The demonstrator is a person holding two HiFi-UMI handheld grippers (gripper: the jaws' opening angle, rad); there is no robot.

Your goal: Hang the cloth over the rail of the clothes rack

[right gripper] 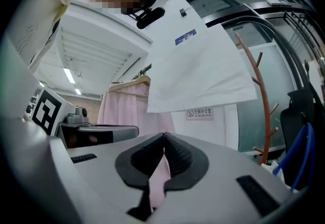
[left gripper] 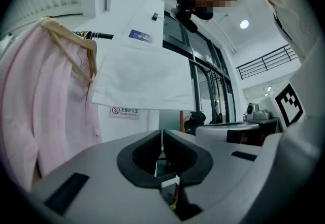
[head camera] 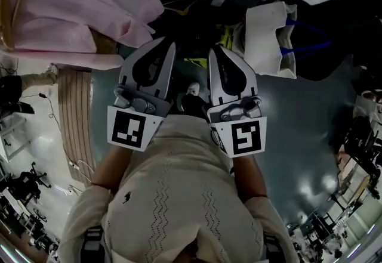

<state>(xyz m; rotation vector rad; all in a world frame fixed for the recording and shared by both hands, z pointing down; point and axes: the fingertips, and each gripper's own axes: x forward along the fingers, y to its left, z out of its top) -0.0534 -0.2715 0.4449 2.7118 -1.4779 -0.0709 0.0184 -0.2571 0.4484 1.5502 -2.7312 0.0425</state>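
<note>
Cloth [left gripper: 147, 73], white, hangs spread out high at the dark rail [left gripper: 101, 35], just beside a pink garment [left gripper: 45, 106] on a hanger. The left gripper [left gripper: 161, 136] and the right gripper [right gripper: 163, 139] both have their jaws together, and neither touches the cloth.

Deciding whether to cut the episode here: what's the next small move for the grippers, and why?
Probably draw both grippers back and stop. The white cloth already hangs spread above, beside the pink garments. The left gripper and right gripper have their jaws together, with no white cloth in them.
</note>
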